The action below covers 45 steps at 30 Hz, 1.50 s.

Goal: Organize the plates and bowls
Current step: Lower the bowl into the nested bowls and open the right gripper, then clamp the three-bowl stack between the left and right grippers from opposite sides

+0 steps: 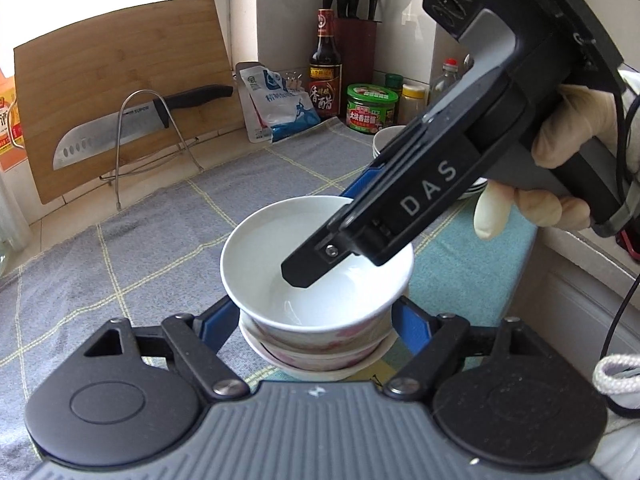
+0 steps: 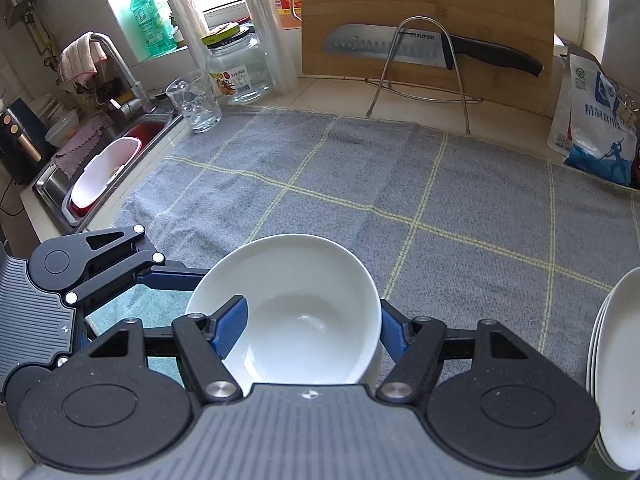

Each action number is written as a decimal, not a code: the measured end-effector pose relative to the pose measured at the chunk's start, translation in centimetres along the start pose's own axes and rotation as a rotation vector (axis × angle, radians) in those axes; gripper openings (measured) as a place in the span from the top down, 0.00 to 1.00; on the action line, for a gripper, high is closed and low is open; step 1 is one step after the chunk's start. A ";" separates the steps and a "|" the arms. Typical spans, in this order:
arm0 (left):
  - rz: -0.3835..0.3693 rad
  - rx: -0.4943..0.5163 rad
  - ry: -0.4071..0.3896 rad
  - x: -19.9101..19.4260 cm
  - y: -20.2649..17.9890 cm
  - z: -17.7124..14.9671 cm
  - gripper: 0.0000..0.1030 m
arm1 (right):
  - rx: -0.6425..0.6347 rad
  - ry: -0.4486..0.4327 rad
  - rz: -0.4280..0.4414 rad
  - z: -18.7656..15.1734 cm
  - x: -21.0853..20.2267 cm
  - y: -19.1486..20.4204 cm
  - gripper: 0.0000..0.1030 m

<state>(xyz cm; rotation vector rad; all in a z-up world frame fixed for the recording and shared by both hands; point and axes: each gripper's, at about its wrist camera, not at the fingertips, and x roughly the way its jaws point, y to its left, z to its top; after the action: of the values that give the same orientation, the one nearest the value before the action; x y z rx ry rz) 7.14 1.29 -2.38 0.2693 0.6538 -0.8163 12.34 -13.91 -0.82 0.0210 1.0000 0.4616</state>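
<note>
While the left gripper [image 1: 316, 320] sits low with its blue fingers [image 1: 218, 322] spread on either side of a stack of bowls [image 1: 316, 344], the right gripper [image 2: 306, 330] reaches down into the top bowl [image 1: 308, 264] from above. Seen from the left wrist, the left fingers flank the lower bowls of the stack; I cannot tell whether the pads touch them, but the spread looks wide. The right gripper has one blue finger [image 2: 230, 326] inside the top bowl against its wall and the other outside the rim, so the jaws pinch the wall between them. A gloved hand [image 1: 560, 152] grips the right tool's handle.

The stack stands on a grey checked cloth [image 2: 360, 184], directly ahead of the left gripper and just under the right one. The lower bowls show pink patterning on their sides.

Beyond the left gripper, a cutting board [image 1: 120, 92] leans against the wall with a knife [image 1: 132, 124] resting on a wire stand in front of it. Further right of it are a salt bag [image 1: 276, 108], a vinegar bottle [image 1: 325, 68], a green-lidded jar [image 1: 372, 108] and a knife block [image 1: 354, 32]. To the right gripper's right, a stack of plates [image 2: 616, 372] stands close by at the frame edge. Far to its left are a glass [image 2: 194, 102], a big jar [image 2: 240, 68] and the sink [image 2: 56, 184] holding a red-and-white basin.
</note>
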 end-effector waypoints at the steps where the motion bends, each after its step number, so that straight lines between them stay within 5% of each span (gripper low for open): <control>1: -0.001 0.000 0.002 0.1 0.0 0.1 0.20 | 0.002 0.000 0.000 0.0 0.0 0.0 0.28; 9: -0.009 0.006 0.008 0.3 0.0 0.1 0.17 | 0.000 -0.001 -0.004 -0.2 0.3 0.0 0.25; 13: -0.015 0.010 -0.012 0.1 0.1 -0.1 0.11 | -0.026 -0.024 0.000 -0.3 0.0 0.6 0.04; 30: -0.057 0.089 0.031 -1.0 2.3 -2.5 0.04 | -0.188 -0.118 -0.098 -3.4 -4.5 2.4 0.00; 39: -0.090 0.131 0.079 2.0 3.7 -3.5 0.05 | -0.277 -0.002 -0.265 -7.7 -1.3 3.7 0.00; 45: -0.120 0.168 0.096 3.8 3.9 -3.6 0.05 | -0.305 0.040 -0.208 -8.0 2.3 2.9 0.00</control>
<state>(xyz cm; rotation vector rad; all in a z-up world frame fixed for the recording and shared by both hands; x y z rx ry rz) 10.40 3.27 -7.69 0.4267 0.6971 -0.9796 5.79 -11.93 -6.45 -0.3643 0.9509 0.4200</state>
